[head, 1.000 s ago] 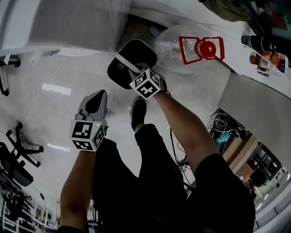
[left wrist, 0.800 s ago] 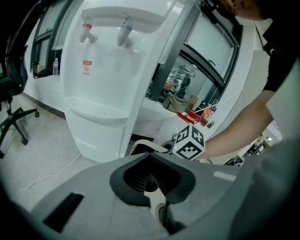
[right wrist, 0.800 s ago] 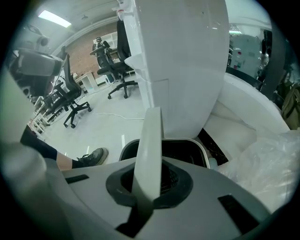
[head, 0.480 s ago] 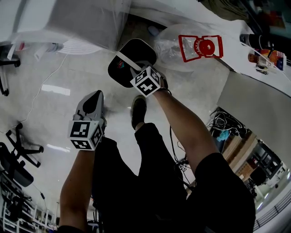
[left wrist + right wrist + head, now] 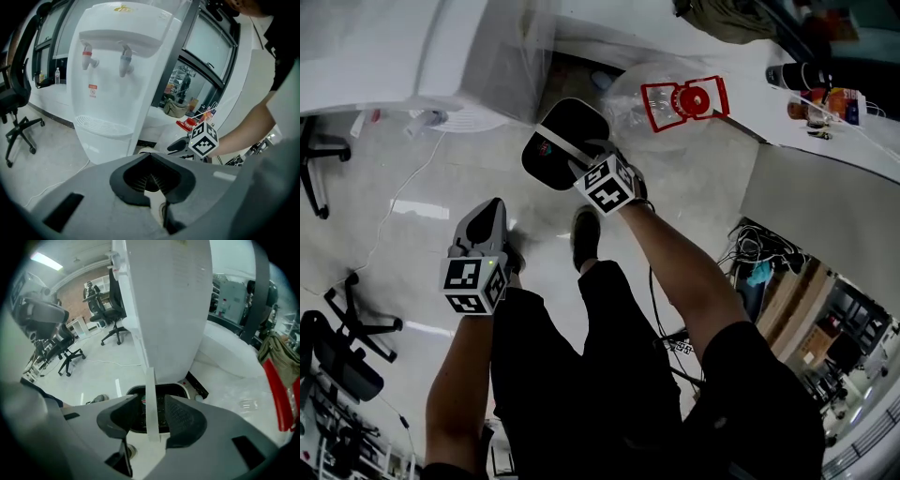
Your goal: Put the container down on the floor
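Observation:
The container (image 5: 551,159) is a black tub with a white rim and a thin white handle (image 5: 557,146). It sits on the pale floor beside the water dispenser (image 5: 441,56). My right gripper (image 5: 585,157) hovers just over it. In the right gripper view the handle (image 5: 150,394) stands upright between the jaws of my right gripper (image 5: 152,417). Those jaws are opening and the pads do not press on the handle. The tub (image 5: 161,406) lies below them. My left gripper (image 5: 492,210) hangs apart to the left with nothing in it. Up close, my left gripper (image 5: 152,180) has its jaws together.
A clear water jug with a red carrier (image 5: 684,98) lies just beyond the container. The dispenser (image 5: 117,70) stands close behind. Office chairs (image 5: 112,310) stand further off, and cables (image 5: 750,262) lie at the right. The person's shoe (image 5: 586,234) is near the tub.
The head view has shifted a little. The right gripper and the container stay together by the dispenser. The left gripper has drifted slightly lower in the picture.

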Demonstrator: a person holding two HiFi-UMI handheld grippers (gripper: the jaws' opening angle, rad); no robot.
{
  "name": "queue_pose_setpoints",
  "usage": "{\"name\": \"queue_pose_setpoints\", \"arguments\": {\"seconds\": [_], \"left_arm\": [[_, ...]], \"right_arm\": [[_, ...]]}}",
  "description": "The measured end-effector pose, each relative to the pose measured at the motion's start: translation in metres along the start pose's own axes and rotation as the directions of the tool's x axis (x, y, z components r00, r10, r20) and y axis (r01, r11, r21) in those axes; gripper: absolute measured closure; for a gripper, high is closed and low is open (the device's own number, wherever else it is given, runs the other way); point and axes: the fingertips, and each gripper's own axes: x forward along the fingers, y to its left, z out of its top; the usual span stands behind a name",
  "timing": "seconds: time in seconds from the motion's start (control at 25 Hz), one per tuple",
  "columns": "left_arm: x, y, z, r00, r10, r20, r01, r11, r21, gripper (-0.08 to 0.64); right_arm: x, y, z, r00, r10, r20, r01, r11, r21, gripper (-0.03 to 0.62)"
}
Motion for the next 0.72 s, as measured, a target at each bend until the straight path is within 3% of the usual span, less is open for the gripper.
{"name": "queue_pose_setpoints", "arguments": {"seconds": [0.4, 0.52, 0.72], "left_arm": [[-0.051, -0.029, 0.064, 0.998, -0.049, 0.042, 0.046, 0.996, 0.073, 0.554], [-0.068, -0.037, 0.083, 0.997, -0.060, 0.053, 0.054, 0.992, 0.112, 0.554], [-0.099, -0.050, 0.110, 0.993, -0.094, 0.075, 0.083, 0.986, 0.144, 0.554]], "right_arm": [[-0.104, 0.007, 0.037, 0.997, -0.048, 0.060, 0.042, 0.995, 0.095, 0.439], [-0.138, 0.011, 0.052, 0.993, -0.075, 0.087, 0.065, 0.991, 0.114, 0.490], [-0.199, 0.019, 0.089, 0.974, -0.146, 0.171, 0.122, 0.983, 0.140, 0.515]]}}
